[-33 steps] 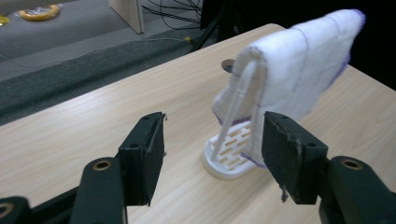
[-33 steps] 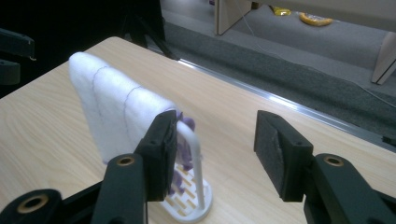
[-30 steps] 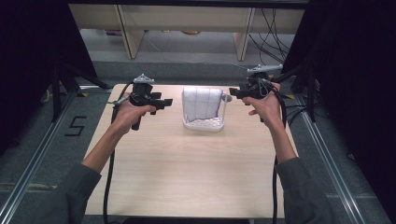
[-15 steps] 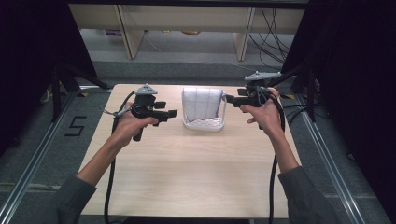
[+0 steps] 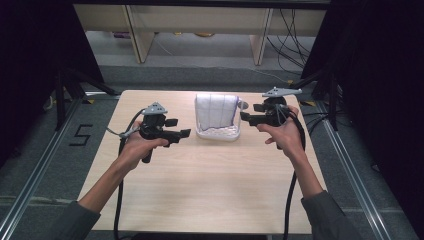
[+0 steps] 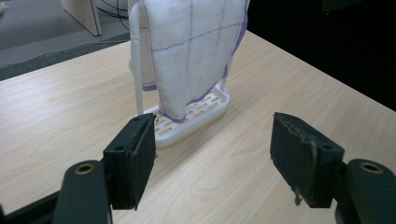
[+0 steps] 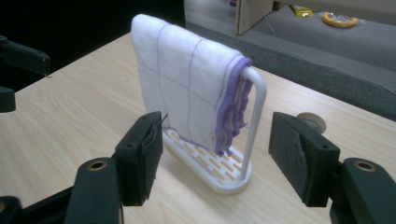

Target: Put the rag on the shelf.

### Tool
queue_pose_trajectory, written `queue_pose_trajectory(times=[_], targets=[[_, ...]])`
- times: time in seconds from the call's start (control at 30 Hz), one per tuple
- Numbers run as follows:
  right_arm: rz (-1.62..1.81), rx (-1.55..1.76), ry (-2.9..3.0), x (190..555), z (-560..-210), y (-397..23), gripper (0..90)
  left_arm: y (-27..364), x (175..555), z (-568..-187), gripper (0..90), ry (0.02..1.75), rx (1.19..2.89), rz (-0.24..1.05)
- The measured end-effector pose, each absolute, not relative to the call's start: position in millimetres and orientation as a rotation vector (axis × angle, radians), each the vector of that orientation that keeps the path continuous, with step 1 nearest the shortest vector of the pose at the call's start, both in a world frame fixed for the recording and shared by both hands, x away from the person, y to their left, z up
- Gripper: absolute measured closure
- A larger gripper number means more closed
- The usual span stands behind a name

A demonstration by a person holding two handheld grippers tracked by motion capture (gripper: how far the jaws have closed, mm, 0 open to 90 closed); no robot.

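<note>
Toward the near edge of the tabletop (image 5: pixel 200 195) the person's forearms are coming in, bare wood lying between them. Farther up, the left gripper (image 5: pixel 181 134) and right gripper (image 5: pixel 246 117) are flanking a white rack (image 5: pixel 218 133) at the middle of the far edge; both have just been opening their jaws, now gaping wide with nothing between the pads. A white cloth (image 5: pixel 216 111) with purple trim is hanging over the rack's bar. Judging by this, the approach is in hand; next, each side needs to close on a cloth edge and lift it clear
</note>
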State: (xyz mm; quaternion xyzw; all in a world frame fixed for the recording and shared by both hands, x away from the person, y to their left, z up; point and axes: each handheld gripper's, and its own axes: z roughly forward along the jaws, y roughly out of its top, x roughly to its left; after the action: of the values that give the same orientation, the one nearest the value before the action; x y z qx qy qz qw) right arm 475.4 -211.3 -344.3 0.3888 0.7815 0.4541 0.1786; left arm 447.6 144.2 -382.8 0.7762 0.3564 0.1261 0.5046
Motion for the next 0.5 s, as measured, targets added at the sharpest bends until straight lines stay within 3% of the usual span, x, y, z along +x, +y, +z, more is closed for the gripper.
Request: queue_pose_trajectory(times=[0.5], targets=[[1.327,1.104,2.233,454.5,-358.6,-210.8,30.6,141.1,425.6,-399.6,24.6,0.839,1.912,0.262]])
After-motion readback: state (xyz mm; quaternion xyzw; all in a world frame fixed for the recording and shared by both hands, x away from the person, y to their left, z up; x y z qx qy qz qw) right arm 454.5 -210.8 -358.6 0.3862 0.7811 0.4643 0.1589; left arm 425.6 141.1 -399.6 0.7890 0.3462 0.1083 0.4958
